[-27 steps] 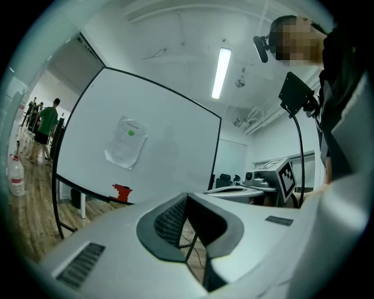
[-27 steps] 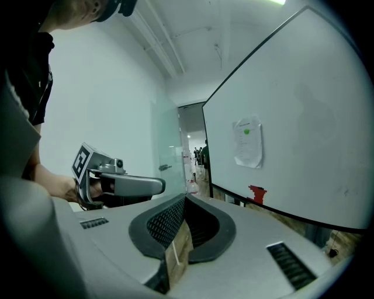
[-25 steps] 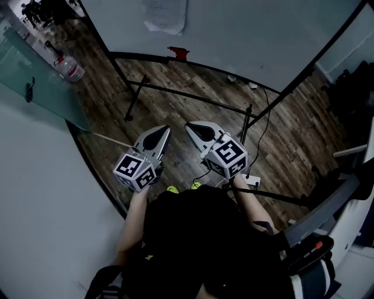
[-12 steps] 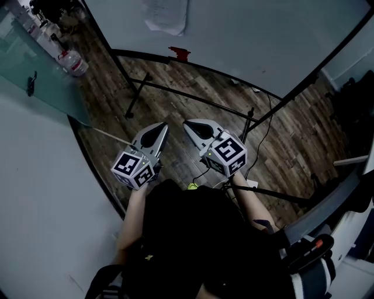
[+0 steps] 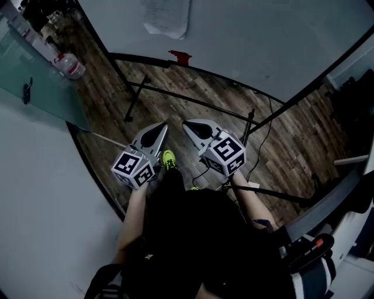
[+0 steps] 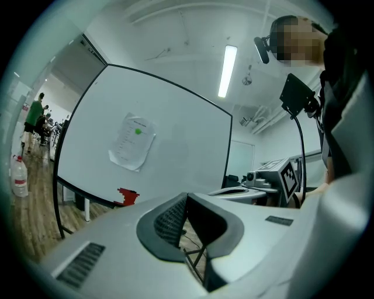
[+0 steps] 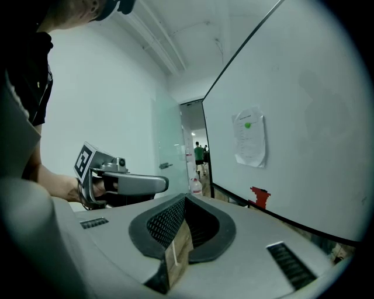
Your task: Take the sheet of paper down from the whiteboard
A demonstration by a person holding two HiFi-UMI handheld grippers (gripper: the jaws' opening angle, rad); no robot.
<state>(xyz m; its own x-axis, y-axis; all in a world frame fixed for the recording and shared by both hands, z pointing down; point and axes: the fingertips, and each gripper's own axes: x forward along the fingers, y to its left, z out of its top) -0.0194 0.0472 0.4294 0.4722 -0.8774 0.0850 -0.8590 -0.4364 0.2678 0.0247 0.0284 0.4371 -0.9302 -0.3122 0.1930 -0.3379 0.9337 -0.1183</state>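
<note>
A white sheet of paper hangs on the whiteboard, fixed near its top by a small green magnet; its lower edge curls. It also shows in the left gripper view as paper and in the right gripper view as paper. My left gripper and right gripper are held side by side above the floor, well short of the board. Both are shut with nothing between their jaws.
A red object sits on the whiteboard's tray. The board's black stand legs and a cable cross the wooden floor. A glass partition and a water bottle stand at the left. People stand far off down the corridor.
Both grippers have shifted a little toward the whiteboard together. A yellow-green shoe has stepped forward between them. Both jaws stayed shut.
</note>
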